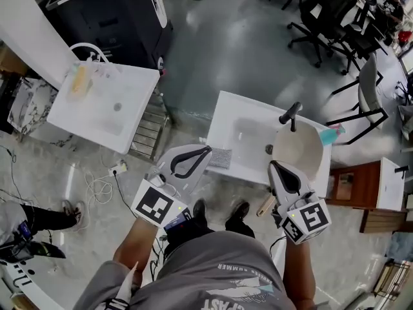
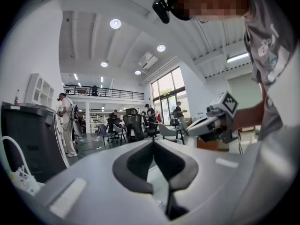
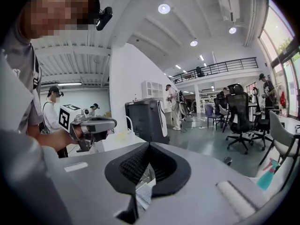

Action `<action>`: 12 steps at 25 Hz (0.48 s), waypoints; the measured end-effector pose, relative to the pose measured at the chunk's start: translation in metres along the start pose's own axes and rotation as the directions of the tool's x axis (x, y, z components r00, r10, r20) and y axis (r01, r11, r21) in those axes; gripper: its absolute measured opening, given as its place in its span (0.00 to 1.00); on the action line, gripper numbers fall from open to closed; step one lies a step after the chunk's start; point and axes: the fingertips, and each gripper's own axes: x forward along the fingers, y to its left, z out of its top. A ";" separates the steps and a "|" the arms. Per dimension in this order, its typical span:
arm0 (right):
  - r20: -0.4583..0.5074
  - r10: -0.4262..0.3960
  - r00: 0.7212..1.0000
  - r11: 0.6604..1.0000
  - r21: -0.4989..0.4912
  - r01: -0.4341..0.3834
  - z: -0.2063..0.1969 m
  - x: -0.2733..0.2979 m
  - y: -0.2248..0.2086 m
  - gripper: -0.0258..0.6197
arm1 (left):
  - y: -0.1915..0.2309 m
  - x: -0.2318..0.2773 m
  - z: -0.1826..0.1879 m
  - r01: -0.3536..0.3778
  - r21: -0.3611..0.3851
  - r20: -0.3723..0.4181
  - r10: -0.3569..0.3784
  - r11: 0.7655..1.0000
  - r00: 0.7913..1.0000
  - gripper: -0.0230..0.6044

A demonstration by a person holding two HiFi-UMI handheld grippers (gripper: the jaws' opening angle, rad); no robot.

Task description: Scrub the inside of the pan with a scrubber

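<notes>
1. The pan (image 1: 298,150) sits on the right part of the white table (image 1: 226,118). Its pale inside faces up and its black handle (image 1: 290,114) points away from the person.
2. The right gripper (image 1: 273,166) has its tips at the pan's near left rim in the head view. Whether they touch the pan cannot be told.
3. In the right gripper view its jaws (image 3: 149,145) are closed tip to tip with nothing between them.
4. The scrubber (image 1: 221,158), a grey ribbed pad, lies at the table's near edge, left of the pan and apart from it.
5. The left gripper (image 1: 207,150) has its tips just beside the scrubber's left side. The pan lies to its right, beyond the scrubber.
6. In the left gripper view its jaws (image 2: 152,144) are also pressed together and hold nothing.
7. A teal spray bottle (image 1: 332,134) lies on the table's far right edge, just beyond the pan.
8. A second white table (image 1: 103,102) stands well apart to the left, with a black machine (image 1: 110,18) behind it.
9. Office chairs (image 1: 329,18) stand across the grey floor.
</notes>
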 end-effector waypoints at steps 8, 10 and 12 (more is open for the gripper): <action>-0.079 0.120 0.990 0.992 -0.030 -0.123 -0.028 0.050 0.009 0.04 | 0.019 -0.012 -0.016 -0.091 -0.035 -0.030 0.090 0.995 0.995 0.04; -0.112 0.152 0.982 0.987 -0.037 -0.157 -0.041 0.065 0.013 0.04 | 0.023 -0.016 -0.023 -0.118 -0.057 -0.046 0.115 0.991 0.992 0.04; -0.150 0.188 0.971 0.980 -0.039 -0.196 -0.058 0.082 0.020 0.04 | 0.026 -0.022 -0.032 -0.141 -0.077 -0.067 0.136 0.987 0.988 0.04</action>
